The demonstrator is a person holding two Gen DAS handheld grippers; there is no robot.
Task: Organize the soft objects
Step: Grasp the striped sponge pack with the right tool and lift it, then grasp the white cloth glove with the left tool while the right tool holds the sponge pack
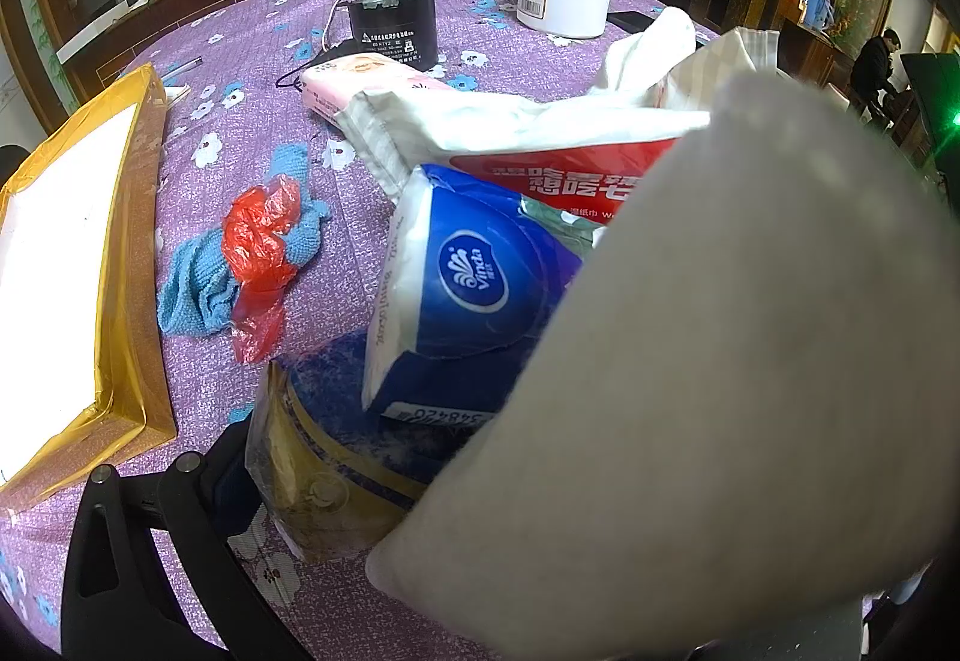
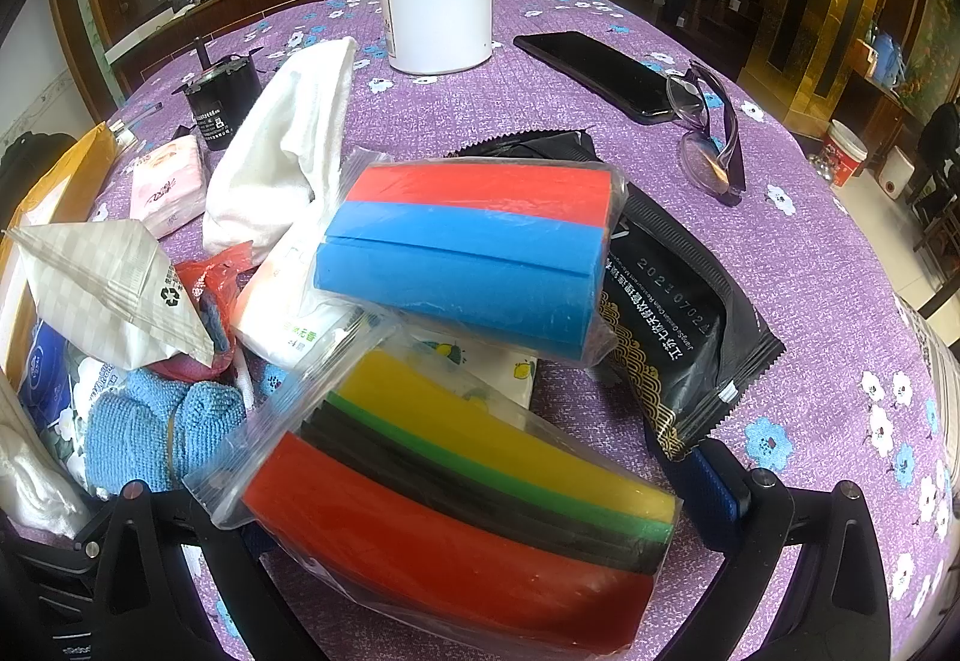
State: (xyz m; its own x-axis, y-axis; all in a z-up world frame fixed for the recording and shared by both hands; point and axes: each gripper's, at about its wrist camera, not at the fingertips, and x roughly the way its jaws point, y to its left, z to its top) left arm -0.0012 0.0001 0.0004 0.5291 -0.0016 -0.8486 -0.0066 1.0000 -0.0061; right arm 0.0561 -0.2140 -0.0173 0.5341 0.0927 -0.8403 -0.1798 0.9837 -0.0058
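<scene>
the soft things lie jumbled on the purple flowered tablecloth (image 2: 810, 265), so by the look of it the sorting has barely begun. in the left wrist view a big pale padded thing (image 1: 720, 361), blurred and very close to the lens, fills the right half and hides most of the left gripper (image 1: 252, 529); only one black finger shows at the near left, beside a gold and blue packet (image 1: 324, 481), and i cannot tell how far it is open or whether it holds the pale thing. past it sit a blue vinda tissue pack (image 1: 456, 295), a red wet-wipe pack (image 1: 576, 169), a pink tissue pack (image 1: 348, 79), and a blue knitted cloth (image 1: 198, 283) with a red plastic bag (image 1: 258, 247) crumpled on it. at the far left lies a gold-edged box (image 1: 126, 253), empty as far as can be seen, which i judge to be the place for the soft goods.

in the right wrist view the right gripper (image 2: 456, 535) stands wide open with a wrapped stack of red, green and yellow sponges (image 2: 468, 517) lying between its fingers, not visibly pinched. just beyond lies a blue and red sponge pack (image 2: 474, 247) resting on a black sachet (image 2: 678, 325), with a white towel (image 2: 288, 145) to the left. the white jar (image 2: 438, 7), phone (image 2: 600, 73) and glasses (image 2: 708, 133) at the far side are hard and should stay.

almost everything is left to gather.
</scene>
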